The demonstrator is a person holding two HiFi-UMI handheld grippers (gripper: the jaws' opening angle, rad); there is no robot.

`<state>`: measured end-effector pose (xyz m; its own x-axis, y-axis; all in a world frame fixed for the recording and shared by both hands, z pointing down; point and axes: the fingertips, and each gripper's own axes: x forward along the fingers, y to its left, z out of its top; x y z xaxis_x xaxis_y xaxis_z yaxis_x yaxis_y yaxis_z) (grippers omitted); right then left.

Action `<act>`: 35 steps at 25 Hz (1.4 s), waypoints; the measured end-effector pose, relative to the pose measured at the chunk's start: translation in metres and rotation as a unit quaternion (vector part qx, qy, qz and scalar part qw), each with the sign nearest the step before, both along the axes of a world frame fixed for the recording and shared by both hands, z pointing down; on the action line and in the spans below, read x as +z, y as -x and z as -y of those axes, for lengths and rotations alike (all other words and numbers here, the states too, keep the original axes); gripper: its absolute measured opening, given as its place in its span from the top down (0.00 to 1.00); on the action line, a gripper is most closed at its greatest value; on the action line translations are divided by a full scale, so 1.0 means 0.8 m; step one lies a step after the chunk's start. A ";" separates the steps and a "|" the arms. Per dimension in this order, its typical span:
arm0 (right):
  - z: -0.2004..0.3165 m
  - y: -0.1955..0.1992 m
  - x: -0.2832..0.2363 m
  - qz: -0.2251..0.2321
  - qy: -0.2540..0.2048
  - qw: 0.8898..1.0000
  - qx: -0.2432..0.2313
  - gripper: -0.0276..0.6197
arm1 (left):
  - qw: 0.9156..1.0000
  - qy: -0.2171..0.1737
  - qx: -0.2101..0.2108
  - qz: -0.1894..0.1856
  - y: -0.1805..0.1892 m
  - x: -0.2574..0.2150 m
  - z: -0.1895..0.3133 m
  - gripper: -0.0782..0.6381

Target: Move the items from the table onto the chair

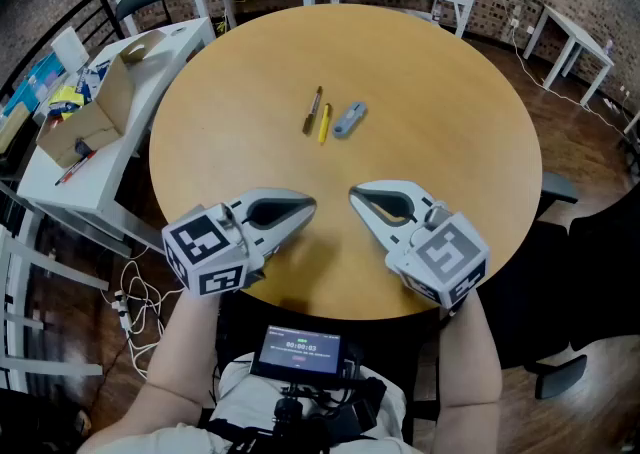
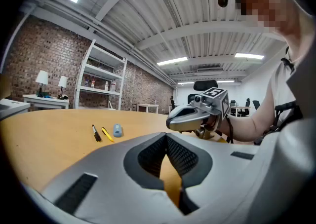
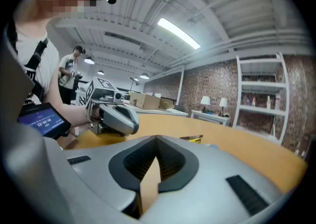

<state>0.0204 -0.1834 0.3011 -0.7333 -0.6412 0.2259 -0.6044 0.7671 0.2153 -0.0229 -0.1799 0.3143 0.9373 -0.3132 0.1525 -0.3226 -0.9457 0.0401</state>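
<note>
Logged left gripper (image 1: 305,208) and right gripper (image 1: 358,197) closed, empty, at near edge of table (image 1: 450,142); dark pen (image 1: 312,109), yellow pen (image 1: 324,123), blue-grey tool (image 1: 349,119) mid-table, untouched; judged first pickup pending: reach forward, open jaws, then carry to chair (image 1: 590,272).

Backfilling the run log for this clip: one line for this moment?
stage: pre-grasp | left gripper: jaws shut, empty | right gripper: jaws shut, empty | dark pen, yellow pen, blue-grey tool: on table, untouched
</note>
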 end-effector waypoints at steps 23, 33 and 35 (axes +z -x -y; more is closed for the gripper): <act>0.151 -0.131 -0.278 -0.231 -0.218 0.946 0.070 0.95 | 1.000 -0.004 0.000 0.000 -0.003 -0.005 -0.003 0.88; 0.208 -0.059 -0.153 -0.368 -0.160 0.914 -0.062 0.95 | 1.000 -0.005 0.002 0.001 -0.003 -0.002 -0.003 0.88; 0.209 -0.046 -0.135 -0.378 -0.154 0.909 -0.083 0.95 | 1.000 -0.005 0.003 0.001 -0.004 -0.002 -0.003 0.88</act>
<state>0.0575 -0.3507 0.1932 -0.5355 -0.6539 0.5345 -0.0749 0.6671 0.7412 -0.0201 -0.1774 0.3125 0.9388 -0.3100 0.1501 -0.3176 -0.9478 0.0295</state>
